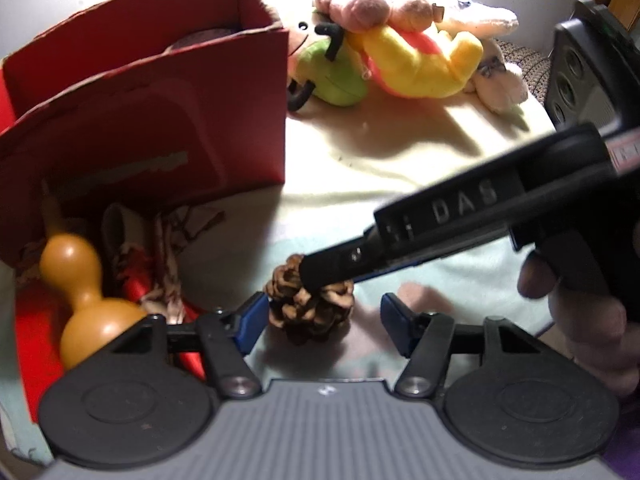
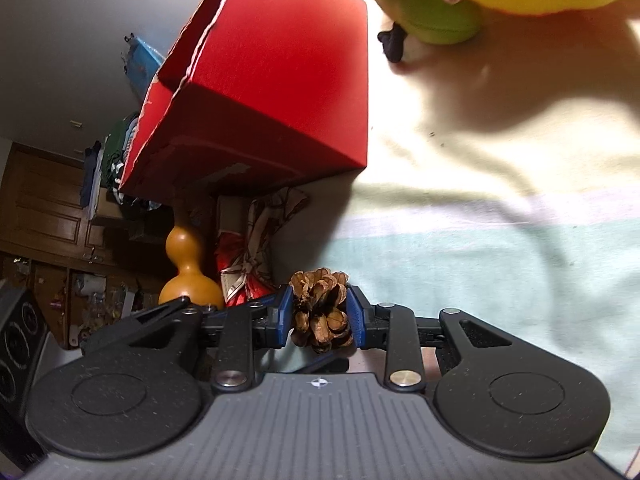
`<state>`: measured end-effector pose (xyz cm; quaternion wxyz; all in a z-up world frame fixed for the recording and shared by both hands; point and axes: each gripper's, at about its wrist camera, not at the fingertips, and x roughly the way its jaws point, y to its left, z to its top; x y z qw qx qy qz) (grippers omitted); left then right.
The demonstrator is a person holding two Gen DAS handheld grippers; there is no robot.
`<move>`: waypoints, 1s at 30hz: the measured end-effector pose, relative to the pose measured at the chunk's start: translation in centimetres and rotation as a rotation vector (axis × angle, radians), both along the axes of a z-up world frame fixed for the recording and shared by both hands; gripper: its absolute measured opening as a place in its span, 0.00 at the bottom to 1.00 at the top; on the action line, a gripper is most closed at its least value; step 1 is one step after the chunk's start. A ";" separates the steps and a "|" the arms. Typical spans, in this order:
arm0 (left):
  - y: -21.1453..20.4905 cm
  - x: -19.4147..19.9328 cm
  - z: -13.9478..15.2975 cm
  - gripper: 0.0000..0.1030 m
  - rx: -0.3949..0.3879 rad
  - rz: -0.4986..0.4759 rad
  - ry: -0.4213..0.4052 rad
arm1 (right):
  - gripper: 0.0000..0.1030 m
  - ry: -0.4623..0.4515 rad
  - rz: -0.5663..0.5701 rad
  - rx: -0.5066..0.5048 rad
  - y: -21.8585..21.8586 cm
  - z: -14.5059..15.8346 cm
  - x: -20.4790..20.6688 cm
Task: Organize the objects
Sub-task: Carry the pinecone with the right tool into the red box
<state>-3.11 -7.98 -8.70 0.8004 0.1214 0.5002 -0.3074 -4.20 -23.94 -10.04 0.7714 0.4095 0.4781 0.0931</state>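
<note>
Right gripper (image 2: 319, 316): jaws clamped on the pine cone (image 2: 320, 309), blue pads pressed against both sides. Left gripper (image 1: 322, 322): jaws stood wide apart, holding nothing, just behind the cone. Pine cone rested on the pale bedsheet (image 1: 400, 168), near the red box (image 1: 160, 92) and gourd (image 1: 86, 292).
</note>
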 end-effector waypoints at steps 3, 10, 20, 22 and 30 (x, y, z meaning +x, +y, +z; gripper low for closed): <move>-0.4 0.5 0.3 0.55 -0.023 -0.013 0.002 | 0.31 -0.011 -0.032 -0.026 -0.5 0.6 -0.3; -1.5 1.3 3.0 0.50 -0.098 -0.093 -0.034 | 0.31 -0.070 -0.121 -0.053 -1.9 3.1 -1.2; -1.2 3.8 9.8 0.50 -0.259 -0.192 -0.136 | 0.31 -0.228 -0.222 -0.136 -2.7 9.9 -0.7; -0.9 4.4 11.0 0.51 -0.284 -0.208 -0.165 | 0.31 -0.259 -0.230 -0.154 -2.6 11.2 0.0; 2.4 8.6 14.0 0.60 -0.364 -0.184 -0.225 | 0.31 -0.322 -0.187 -0.241 -1.3 15.0 6.3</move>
